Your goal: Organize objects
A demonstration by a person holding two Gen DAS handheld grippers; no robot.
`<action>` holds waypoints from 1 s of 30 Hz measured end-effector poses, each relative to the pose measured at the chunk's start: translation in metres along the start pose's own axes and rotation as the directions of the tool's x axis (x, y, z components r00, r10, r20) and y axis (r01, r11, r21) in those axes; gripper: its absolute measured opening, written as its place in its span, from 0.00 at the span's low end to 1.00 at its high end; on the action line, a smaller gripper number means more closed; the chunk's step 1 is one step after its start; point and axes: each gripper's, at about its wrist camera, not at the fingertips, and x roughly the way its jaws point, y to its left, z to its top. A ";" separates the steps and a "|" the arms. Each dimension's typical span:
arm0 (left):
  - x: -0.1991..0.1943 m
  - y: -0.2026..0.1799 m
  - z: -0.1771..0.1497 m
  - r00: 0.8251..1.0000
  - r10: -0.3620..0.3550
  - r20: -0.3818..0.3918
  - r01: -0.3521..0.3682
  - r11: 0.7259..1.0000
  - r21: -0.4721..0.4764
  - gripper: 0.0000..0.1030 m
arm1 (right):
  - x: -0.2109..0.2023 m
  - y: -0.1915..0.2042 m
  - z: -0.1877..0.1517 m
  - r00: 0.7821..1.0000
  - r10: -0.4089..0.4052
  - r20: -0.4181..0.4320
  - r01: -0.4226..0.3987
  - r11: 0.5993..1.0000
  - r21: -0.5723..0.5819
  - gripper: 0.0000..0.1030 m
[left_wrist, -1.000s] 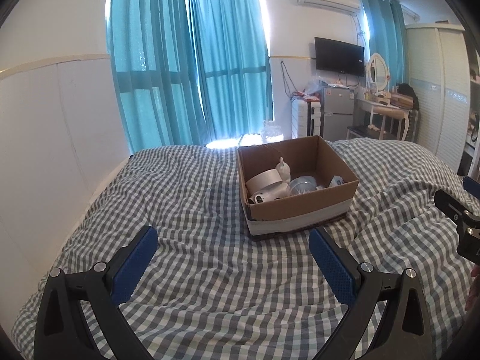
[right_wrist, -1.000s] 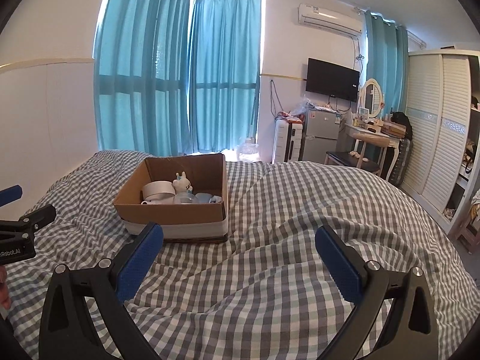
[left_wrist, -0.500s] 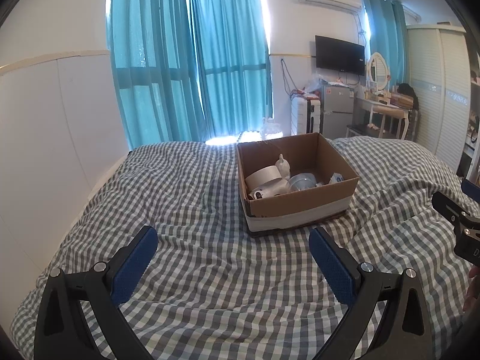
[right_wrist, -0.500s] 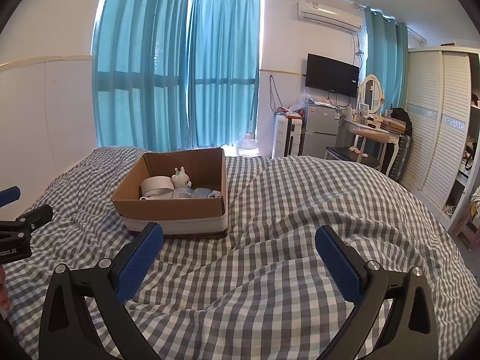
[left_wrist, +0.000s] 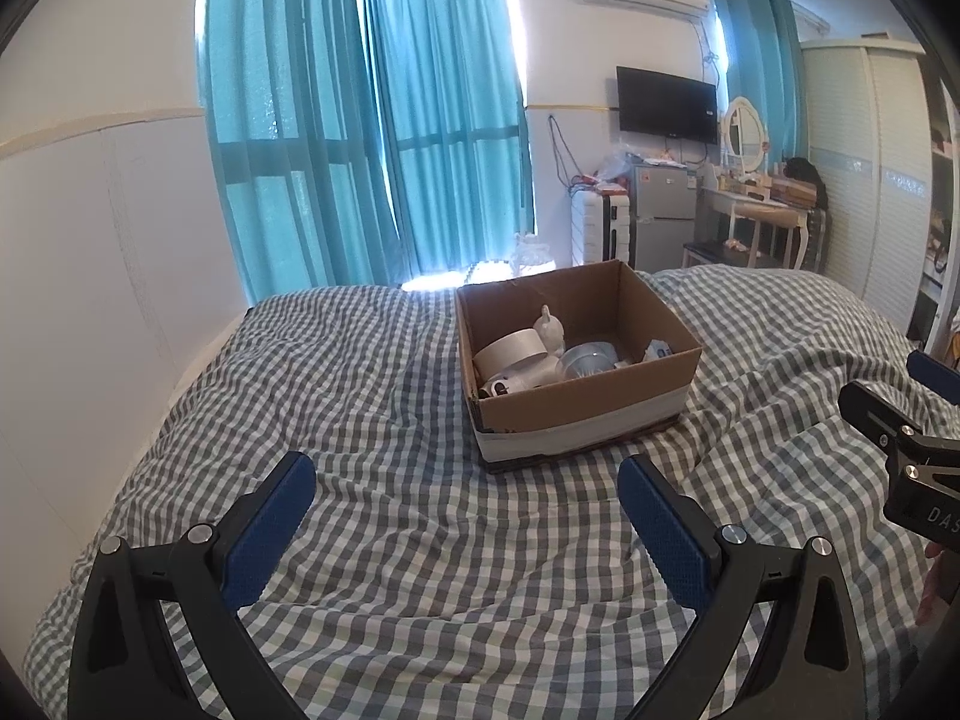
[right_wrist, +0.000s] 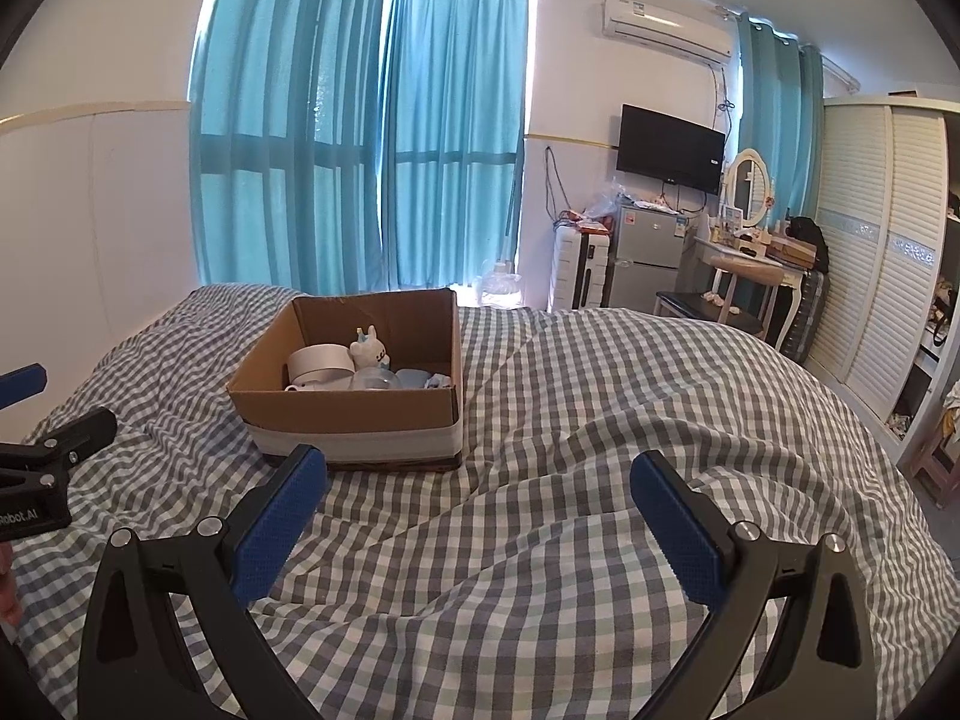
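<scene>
A brown cardboard box (left_wrist: 582,402) with a white band round its base sits on the checked bed; it also shows in the right wrist view (right_wrist: 354,414). Inside lie a white tape roll (left_wrist: 510,351), a white rabbit figure (left_wrist: 549,327) and a clear bluish round item (left_wrist: 591,360). My left gripper (left_wrist: 465,510) is open and empty, held above the bedcover short of the box. My right gripper (right_wrist: 477,507) is open and empty, to the right of the box's near corner. Each gripper shows at the edge of the other's view.
The grey-and-white checked bedcover (right_wrist: 600,480) is rumpled in folds. A white wall panel (left_wrist: 90,276) runs along the left. Teal curtains (left_wrist: 372,150), a suitcase (right_wrist: 579,270), a small fridge (right_wrist: 645,258), a dressing table (right_wrist: 750,264) and a wardrobe (right_wrist: 888,252) stand beyond the bed.
Both grippers have drifted back and up a little; the box sits slightly lower and farther in both views. Both stay open and empty.
</scene>
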 end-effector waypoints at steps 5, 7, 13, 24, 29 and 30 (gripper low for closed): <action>0.000 -0.004 0.000 1.000 -0.004 -0.002 0.004 1.000 0.007 1.00 | 0.002 0.005 -0.001 1.000 0.004 -0.007 -0.004 1.000 -0.015 0.99; 0.001 -0.006 0.000 1.000 -0.005 -0.004 0.005 1.000 0.010 1.00 | 0.002 0.005 -0.001 1.000 0.007 -0.006 -0.007 1.000 -0.016 0.99; 0.000 -0.007 0.000 1.000 -0.004 -0.007 0.004 1.000 0.007 1.00 | 0.002 0.006 -0.002 1.000 0.013 -0.007 -0.013 1.000 -0.020 0.99; 0.001 -0.004 -0.003 1.000 0.011 -0.009 -0.011 1.000 0.000 1.00 | 0.002 0.009 -0.004 1.000 0.010 -0.012 -0.011 1.000 -0.030 0.99; 0.001 -0.003 -0.003 1.000 0.008 -0.013 -0.008 1.000 -0.006 1.00 | 0.002 0.009 -0.004 1.000 0.011 -0.012 -0.011 0.999 -0.030 0.99; 0.001 -0.003 -0.003 1.000 0.009 -0.013 -0.009 1.000 -0.006 1.00 | 0.002 0.009 -0.004 1.000 0.010 -0.011 -0.011 1.000 -0.030 0.99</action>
